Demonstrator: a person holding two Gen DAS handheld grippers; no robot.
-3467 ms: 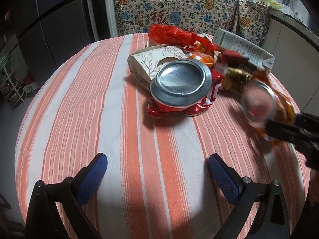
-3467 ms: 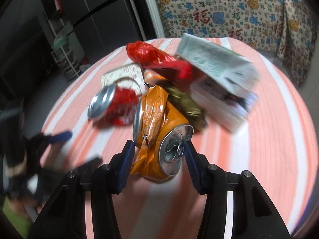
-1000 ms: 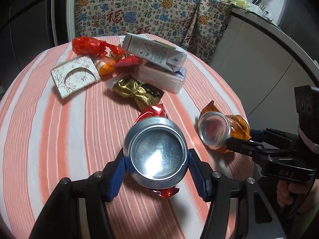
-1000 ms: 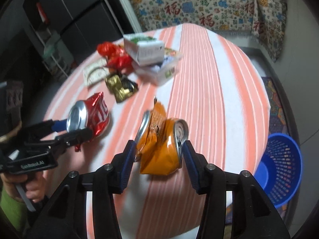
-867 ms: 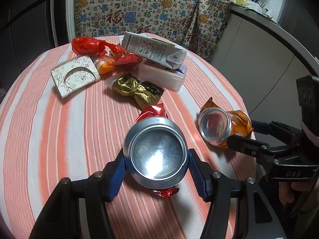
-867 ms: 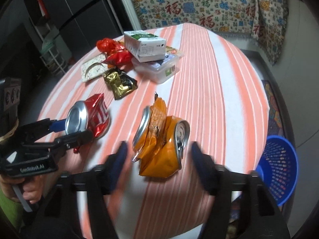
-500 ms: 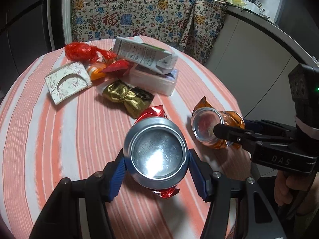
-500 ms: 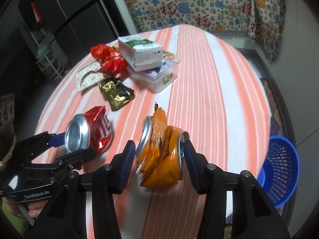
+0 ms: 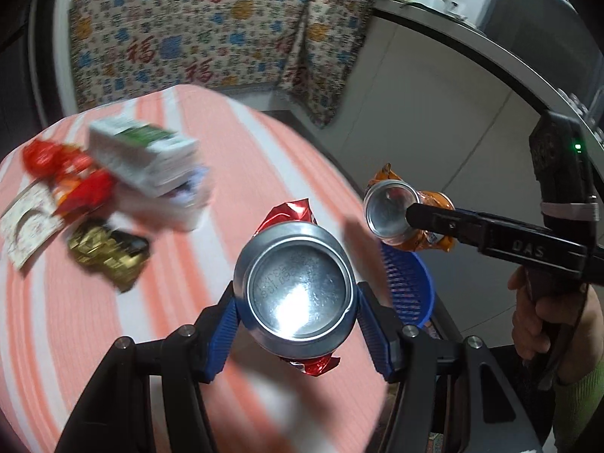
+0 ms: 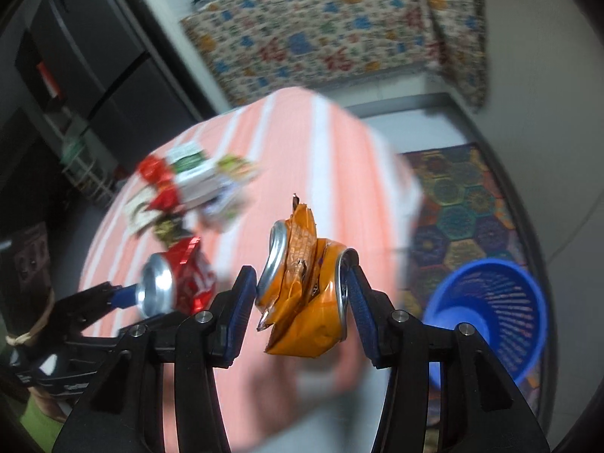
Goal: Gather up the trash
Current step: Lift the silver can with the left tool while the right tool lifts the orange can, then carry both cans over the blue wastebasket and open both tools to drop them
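My left gripper is shut on a crushed red can, held above the right edge of the round striped table. The red can also shows in the right wrist view. My right gripper is shut on a crushed orange can, held in the air near the table's edge; the orange can shows in the left wrist view above a blue basket. The blue basket stands on the floor to the right of the table.
More trash lies on the table: a white-green carton, a clear box, a gold wrapper, red wrappers and a patterned paper box. A patterned rug lies by the basket. Cabinets stand to the right.
Both grippers have swung right with their cans, toward the table's edge. The blue basket has come into the left view and sits larger in the right view.
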